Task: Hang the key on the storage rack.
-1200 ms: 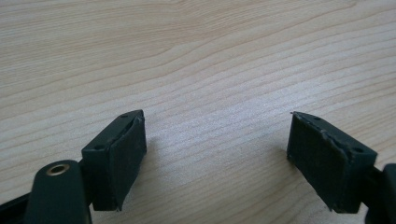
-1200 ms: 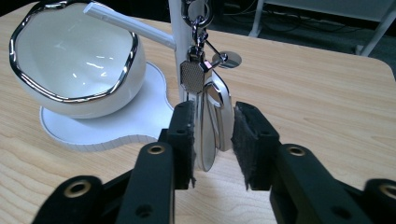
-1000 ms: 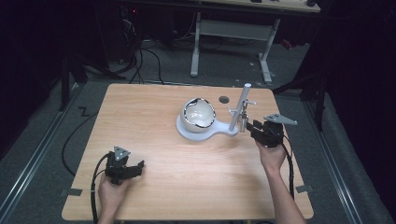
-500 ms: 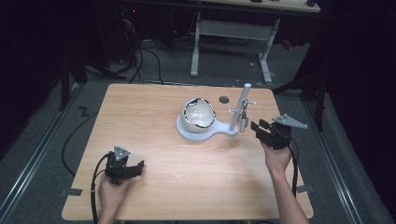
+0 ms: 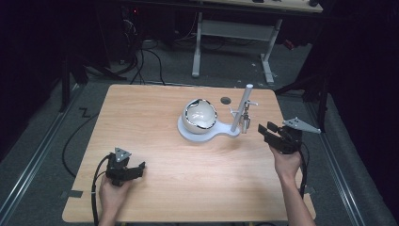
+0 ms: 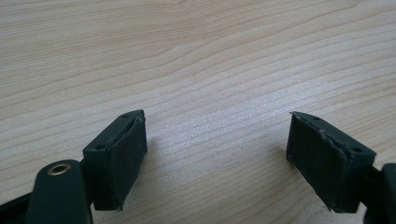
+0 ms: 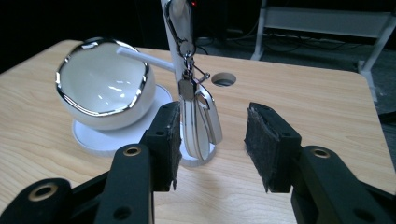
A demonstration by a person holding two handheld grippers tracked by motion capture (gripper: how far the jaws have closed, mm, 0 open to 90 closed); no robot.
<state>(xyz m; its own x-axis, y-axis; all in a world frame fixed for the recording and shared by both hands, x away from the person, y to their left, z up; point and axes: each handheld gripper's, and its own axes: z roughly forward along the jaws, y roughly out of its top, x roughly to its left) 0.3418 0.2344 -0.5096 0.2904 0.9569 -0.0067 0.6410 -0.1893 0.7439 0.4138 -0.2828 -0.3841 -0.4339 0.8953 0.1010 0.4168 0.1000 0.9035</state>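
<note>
Two grippers open, empty: right gripper level, jaws seemingly short of keyring; left gripper low over table.

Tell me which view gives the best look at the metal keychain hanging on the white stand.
The right gripper view: the keychain hangs close up on the white stand, framed by the open right gripper, clip and silver tag distinct. In the high view it is a tiny glint. The left gripper view looks at bare table.

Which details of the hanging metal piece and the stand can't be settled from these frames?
- Metal tag: its lower end sits behind the right gripper's left jaw, right gripper view.
- Stand post top: cut off by that view's upper edge.
- Tag in the high view: too small to read its shape.
</note>
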